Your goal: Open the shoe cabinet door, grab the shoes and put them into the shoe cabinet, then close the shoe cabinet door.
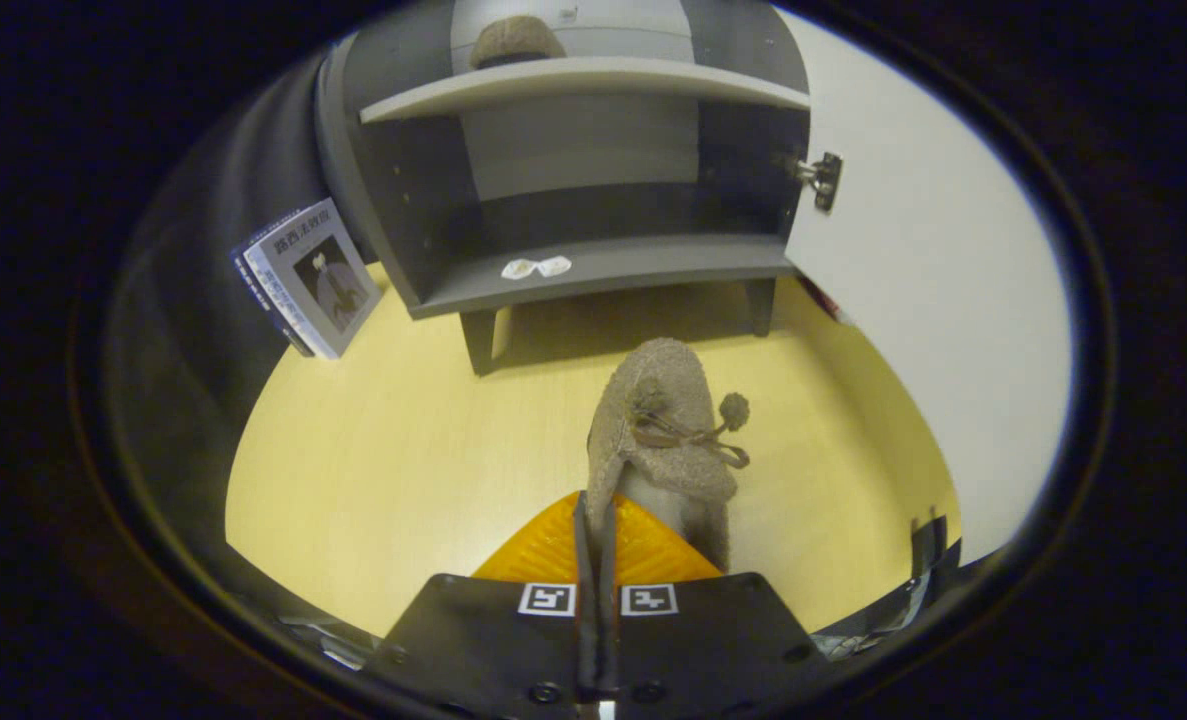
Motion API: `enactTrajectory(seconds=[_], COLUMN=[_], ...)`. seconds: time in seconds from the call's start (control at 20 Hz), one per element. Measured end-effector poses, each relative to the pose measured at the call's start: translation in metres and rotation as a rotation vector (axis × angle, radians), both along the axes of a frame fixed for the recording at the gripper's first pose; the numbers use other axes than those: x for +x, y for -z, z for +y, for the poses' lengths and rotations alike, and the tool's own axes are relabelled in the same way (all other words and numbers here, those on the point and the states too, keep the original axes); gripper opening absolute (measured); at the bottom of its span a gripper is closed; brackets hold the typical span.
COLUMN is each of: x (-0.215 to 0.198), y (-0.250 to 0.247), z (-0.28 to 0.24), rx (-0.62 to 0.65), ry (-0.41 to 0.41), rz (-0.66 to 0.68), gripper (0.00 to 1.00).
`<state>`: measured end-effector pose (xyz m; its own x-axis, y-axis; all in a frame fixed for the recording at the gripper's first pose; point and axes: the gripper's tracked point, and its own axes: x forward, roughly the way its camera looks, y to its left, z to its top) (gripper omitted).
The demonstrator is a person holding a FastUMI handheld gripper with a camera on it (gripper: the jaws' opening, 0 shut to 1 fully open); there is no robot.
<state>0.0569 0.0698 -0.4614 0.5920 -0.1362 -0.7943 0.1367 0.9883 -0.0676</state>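
The gripper (598,545) has its two fingers drawn almost together, with just a thin dark slit between them, and they pinch the rim of a tan fuzzy shoe (663,440) at its opening. The shoe stands out ahead of the fingers, toe pointing away toward the cabinet, and a little cord bow with pompoms (698,432) sits on its upper (one pompom sticks out to the side). Its pale lining shows just above the fingertips. Whether the sole touches the table or is lifted off it, I cannot tell from here.

Beyond the shoe stands the grey shoe cabinet (593,180) on short legs, set on the pale yellow wooden table (383,460). Its white door (933,300) is swung wide open to one side, with a metal hinge (821,178) showing at the edge where door meets carcass. Inside, a second tan shoe (516,42) already rests on the upper shelf (583,88), near the back. The lower shelf (613,268) is bare apart from a small white packet (536,267) lying near its front edge.

Beside the cabinet, on the side away from the door, a book (308,280) with a grey cover leans tilted against the dark wall (203,330) of the booth, its lower corner on the table.
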Motion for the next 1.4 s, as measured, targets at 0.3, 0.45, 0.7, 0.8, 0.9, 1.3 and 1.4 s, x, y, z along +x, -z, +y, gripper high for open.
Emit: enactTrajectory(seconds=[0.3,0.45,0.7,0.8,0.9,1.3,1.4], x=[0.025,0.041,0.076,0.093,0.11,0.185,0.205], y=[-0.067,-0.106,-0.181,-0.209,-0.231,-0.281,-0.287], z=[-0.013,-0.018,-0.023,-0.024,-0.027,-0.035,-0.034], rx=[-0.031,-0.058,-0.109,-0.124,-0.131,-0.214,-0.216], ry=[0.033,0.033,-0.004,-0.014,-0.015,-0.068,-0.075], rz=[-0.134,-0.206,-0.337,-0.388,-0.432,-0.485,-0.49], gripper=[0.03,0.03,0.02,0.03,0.03,0.02,0.02])
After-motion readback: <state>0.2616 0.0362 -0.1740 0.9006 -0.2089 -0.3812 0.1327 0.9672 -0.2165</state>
